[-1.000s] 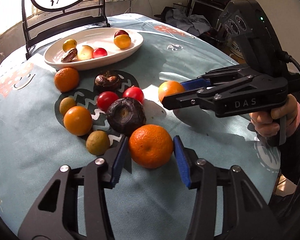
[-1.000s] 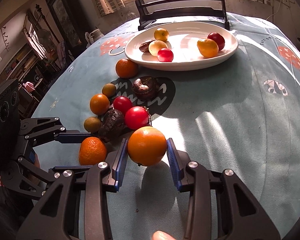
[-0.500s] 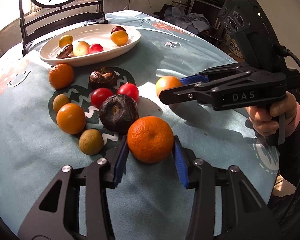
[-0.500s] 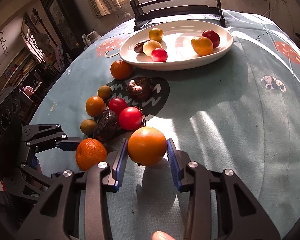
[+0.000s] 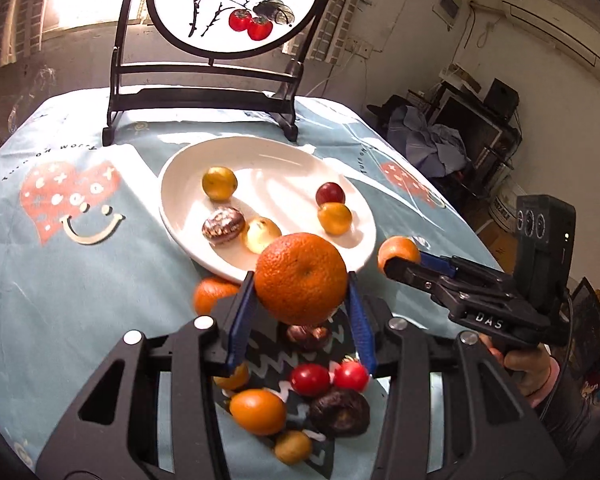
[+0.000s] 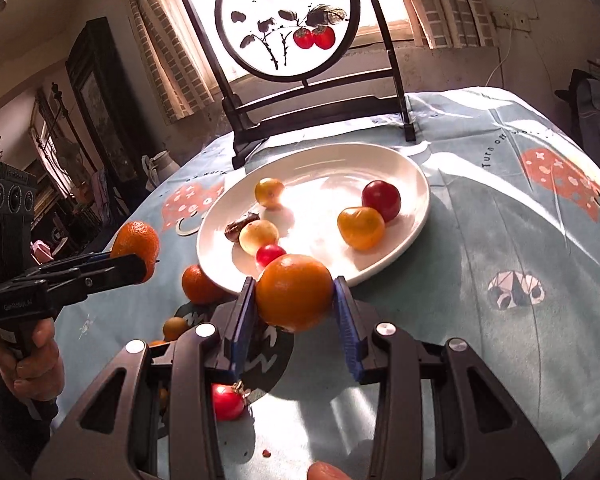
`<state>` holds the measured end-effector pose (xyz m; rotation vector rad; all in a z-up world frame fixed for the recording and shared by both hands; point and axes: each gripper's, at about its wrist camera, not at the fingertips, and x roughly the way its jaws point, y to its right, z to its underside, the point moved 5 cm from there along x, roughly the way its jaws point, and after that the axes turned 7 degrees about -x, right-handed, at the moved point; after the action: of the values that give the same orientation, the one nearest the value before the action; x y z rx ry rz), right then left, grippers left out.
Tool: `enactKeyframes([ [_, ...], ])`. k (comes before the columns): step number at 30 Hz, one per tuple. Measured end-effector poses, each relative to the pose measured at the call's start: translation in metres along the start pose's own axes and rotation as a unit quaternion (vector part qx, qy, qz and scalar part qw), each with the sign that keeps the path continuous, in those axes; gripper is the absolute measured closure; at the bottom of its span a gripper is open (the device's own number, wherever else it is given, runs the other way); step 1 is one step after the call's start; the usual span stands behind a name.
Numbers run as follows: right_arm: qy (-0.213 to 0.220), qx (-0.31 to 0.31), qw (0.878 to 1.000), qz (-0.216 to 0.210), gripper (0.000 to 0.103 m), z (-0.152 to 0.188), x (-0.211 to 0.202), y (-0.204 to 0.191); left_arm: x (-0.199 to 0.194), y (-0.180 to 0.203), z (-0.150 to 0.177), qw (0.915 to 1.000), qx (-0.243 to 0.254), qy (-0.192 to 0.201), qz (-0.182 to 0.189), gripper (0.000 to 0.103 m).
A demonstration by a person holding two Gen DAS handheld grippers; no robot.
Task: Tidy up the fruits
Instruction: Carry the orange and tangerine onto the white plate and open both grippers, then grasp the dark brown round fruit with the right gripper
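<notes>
My left gripper is shut on a rough-skinned mandarin and holds it in the air just short of the near rim of the white plate. My right gripper is shut on a smooth orange, also lifted, near the plate's front rim. Each gripper shows in the other's view, the right one at right, the left one at left. The plate holds several small fruits. More fruits lie on the dark mat below.
A black stand with a round painted panel rises behind the plate. A loose orange lies by the plate's near-left rim. The round table has a light-blue printed cloth. Furniture and clutter stand beyond the table's right edge.
Both grippers have lifted their oranges off the table and moved forward toward the plate. The remaining fruits on the mat now lie below and behind the fingers.
</notes>
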<state>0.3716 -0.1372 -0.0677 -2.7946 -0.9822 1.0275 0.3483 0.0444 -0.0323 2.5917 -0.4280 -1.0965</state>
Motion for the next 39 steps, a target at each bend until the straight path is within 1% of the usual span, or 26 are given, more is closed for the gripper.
enactKeyframes([
  [3, 0.001, -0.011, 1.0, 0.012, 0.064, -0.015, 0.023, 0.005, 0.022, -0.01, -0.021, 0.9991, 0.007, 0.004, -0.043, 0.059],
  [7, -0.003, -0.018, 1.0, 0.017, 0.064, -0.026, 0.048, 0.009, 0.048, -0.024, -0.039, 0.9972, 0.0, -0.002, -0.074, 0.058],
  [8, -0.003, -0.023, 1.0, 0.02, 0.061, -0.027, 0.052, 0.009, 0.053, -0.027, -0.042, 0.9964, -0.004, -0.003, -0.085, 0.055],
  [9, -0.004, -0.027, 0.999, 0.026, 0.049, -0.028, 0.053, 0.008, 0.054, -0.03, -0.044, 0.9953, -0.009, -0.001, -0.097, 0.045],
  [10, -0.005, -0.029, 0.999, 0.029, 0.044, -0.028, 0.052, 0.008, 0.05, -0.032, -0.046, 0.994, -0.016, 0.009, -0.108, 0.017],
  [11, -0.003, -0.03, 0.999, 0.024, 0.04, -0.028, 0.048, 0.005, 0.042, -0.033, -0.047, 0.9929, -0.02, 0.03, -0.114, 0.007],
  [12, 0.003, -0.035, 0.999, 0.017, 0.04, -0.028, 0.042, 0.001, 0.033, -0.032, -0.048, 0.9921, -0.02, 0.048, -0.114, 0.006],
  [13, 0.009, -0.043, 0.999, 0.014, 0.04, -0.029, 0.036, -0.003, 0.026, -0.03, -0.047, 0.9916, -0.019, 0.055, -0.116, 0.006],
  [16, 0.014, -0.052, 0.999, 0.003, 0.04, -0.027, 0.018, -0.017, 0.003, -0.029, -0.037, 0.9893, -0.018, 0.057, -0.133, 0.005],
  [19, 0.004, -0.056, 0.998, -0.037, 0.04, -0.013, 0.0, -0.036, -0.026, -0.032, -0.016, 0.9862, -0.023, 0.072, -0.148, 0.002],
  [21, -0.001, -0.087, 0.995, -0.054, 0.04, 0.001, -0.01, -0.056, -0.044, -0.039, 0.003, 0.9825, -0.033, 0.099, -0.154, 0.002],
  [22, 0.0, -0.11, 0.992, -0.056, 0.04, 0.009, -0.014, -0.067, -0.051, -0.043, 0.014, 0.9799, -0.04, 0.113, -0.159, 0.002],
  [23, -0.001, -0.135, 0.989, -0.053, 0.04, 0.017, -0.017, -0.077, -0.054, -0.049, 0.026, 0.9769, -0.047, 0.118, -0.172, 0.002],
  [24, -0.005, -0.16, 0.986, -0.048, 0.04, 0.025, -0.018, -0.088, -0.054, -0.055, 0.034, 0.9729, -0.056, 0.108, -0.197, 0.002],
  [25, -0.009, -0.183, 0.982, -0.041, 0.04, 0.032, -0.018, -0.097, -0.054, -0.059, 0.039, 0.9709, -0.057, 0.098, -0.211, 0.002],
  [27, -0.013, -0.233, 0.972, -0.03, 0.04, 0.044, -0.019, -0.114, -0.059, -0.067, 0.046, 0.966, -0.069, 0.096, -0.23, 0.002],
  [28, -0.015, -0.256, 0.966, -0.024, 0.04, 0.048, -0.019, -0.12, -0.062, -0.071, 0.047, 0.9643, -0.078, 0.098, -0.233, 0.002],
  [30, -0.022, -0.291, 0.956, -0.014, 0.04, 0.057, -0.017, -0.129, -0.068, -0.079, 0.048, 0.9627, -0.097, 0.103, -0.231, 0.002],
  [32, -0.032, -0.305, 0.952, -0.014, 0.04, 0.063, -0.012, -0.132, -0.071, -0.087, 0.049, 0.9599, -0.115, 0.106, -0.233, 0.002],
  [34, -0.042, -0.314, 0.948, -0.012, 0.04, 0.068, -0.008, -0.132, -0.069, -0.091, 0.049, 0.9583, -0.122, 0.1, -0.238, 0.002],
  [39, -0.063, -0.326, 0.943, -0.015, 0.041, 0.079, -0.001, -0.135, -0.064, -0.091, 0.051, 0.9622, -0.126, 0.084, -0.227, 0.002],
])
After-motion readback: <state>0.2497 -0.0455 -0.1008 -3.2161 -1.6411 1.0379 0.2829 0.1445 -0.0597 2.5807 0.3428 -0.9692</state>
